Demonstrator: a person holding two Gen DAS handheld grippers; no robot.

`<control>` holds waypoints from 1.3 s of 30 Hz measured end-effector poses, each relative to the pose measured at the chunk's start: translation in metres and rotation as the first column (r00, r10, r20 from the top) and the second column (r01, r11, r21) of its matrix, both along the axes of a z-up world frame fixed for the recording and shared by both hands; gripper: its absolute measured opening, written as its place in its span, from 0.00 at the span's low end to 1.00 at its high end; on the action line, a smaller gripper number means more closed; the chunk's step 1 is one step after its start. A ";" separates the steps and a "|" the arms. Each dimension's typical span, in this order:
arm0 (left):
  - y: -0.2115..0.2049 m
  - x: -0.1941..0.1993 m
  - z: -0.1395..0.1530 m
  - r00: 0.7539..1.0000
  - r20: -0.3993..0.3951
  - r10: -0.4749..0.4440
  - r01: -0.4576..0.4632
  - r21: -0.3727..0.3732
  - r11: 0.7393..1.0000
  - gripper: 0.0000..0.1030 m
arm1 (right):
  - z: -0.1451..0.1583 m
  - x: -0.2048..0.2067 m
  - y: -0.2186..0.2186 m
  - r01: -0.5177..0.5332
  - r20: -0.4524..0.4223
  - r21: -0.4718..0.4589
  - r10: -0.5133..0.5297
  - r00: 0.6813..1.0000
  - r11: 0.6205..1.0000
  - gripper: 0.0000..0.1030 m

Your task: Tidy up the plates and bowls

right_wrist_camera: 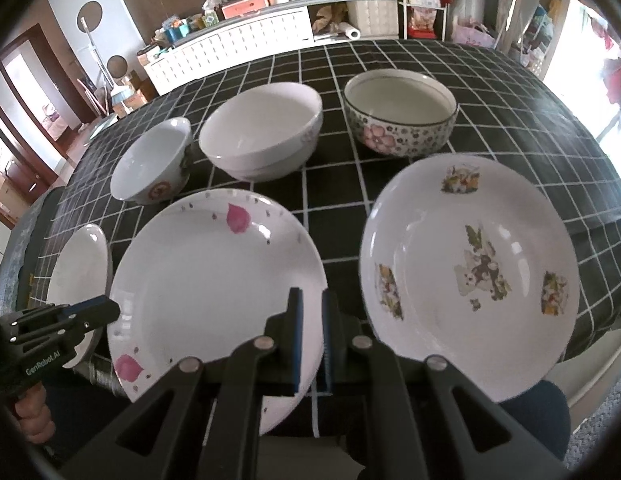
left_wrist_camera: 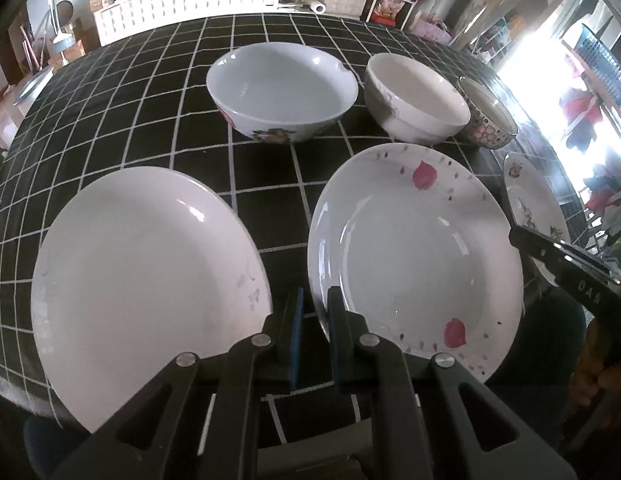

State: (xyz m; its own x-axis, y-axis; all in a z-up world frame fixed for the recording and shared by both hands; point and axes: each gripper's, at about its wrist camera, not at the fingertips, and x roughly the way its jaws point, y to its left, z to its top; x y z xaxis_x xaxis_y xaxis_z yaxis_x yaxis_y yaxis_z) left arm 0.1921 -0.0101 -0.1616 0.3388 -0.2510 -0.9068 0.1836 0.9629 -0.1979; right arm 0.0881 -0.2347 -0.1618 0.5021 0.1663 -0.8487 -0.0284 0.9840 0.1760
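Pink-petalled white plate [right_wrist_camera: 214, 280], black-and-white checked tablecloth [right_wrist_camera: 490, 92]

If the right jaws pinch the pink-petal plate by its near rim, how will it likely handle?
The pink-petal plate looks glazed and glossy, so probably slippery in a rim pinch. It appears stiff ceramic, likely heavy and prone to droop from one edge. Its near rim seems to overhang the table, which may ease access.

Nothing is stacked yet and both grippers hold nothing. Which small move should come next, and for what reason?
Probably open the left gripper and ease it forward onto the near rim of the pink-petal plate. Its jaws stand nearly closed with only a narrow gap, right at that rim. The three plates lie apart on the checked tablecloth, so lifting this middle one onto the plain white plate would start a stack.
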 end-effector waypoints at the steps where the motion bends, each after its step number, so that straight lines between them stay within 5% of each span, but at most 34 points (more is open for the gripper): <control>1: 0.000 0.001 -0.001 1.000 -0.003 -0.004 0.004 0.000 1.000 0.10 | 0.000 0.002 0.000 -0.001 0.000 0.002 0.001 1.000 1.000 0.12; 10: -0.004 0.010 -0.008 1.000 -0.017 -0.015 0.015 -0.008 1.000 0.10 | -0.009 0.010 -0.008 -0.027 -0.049 0.003 0.027 0.998 1.000 0.20; 26: -0.010 0.009 -0.009 1.000 -0.017 -0.016 0.016 0.015 1.000 0.11 | -0.014 0.003 0.000 -0.012 -0.057 -0.025 0.011 0.998 1.000 0.15; 39: 0.028 -0.012 0.031 0.997 0.062 0.050 -0.051 0.007 0.999 0.11 | 0.027 0.006 0.031 -0.065 0.018 -0.015 0.065 0.998 0.998 0.15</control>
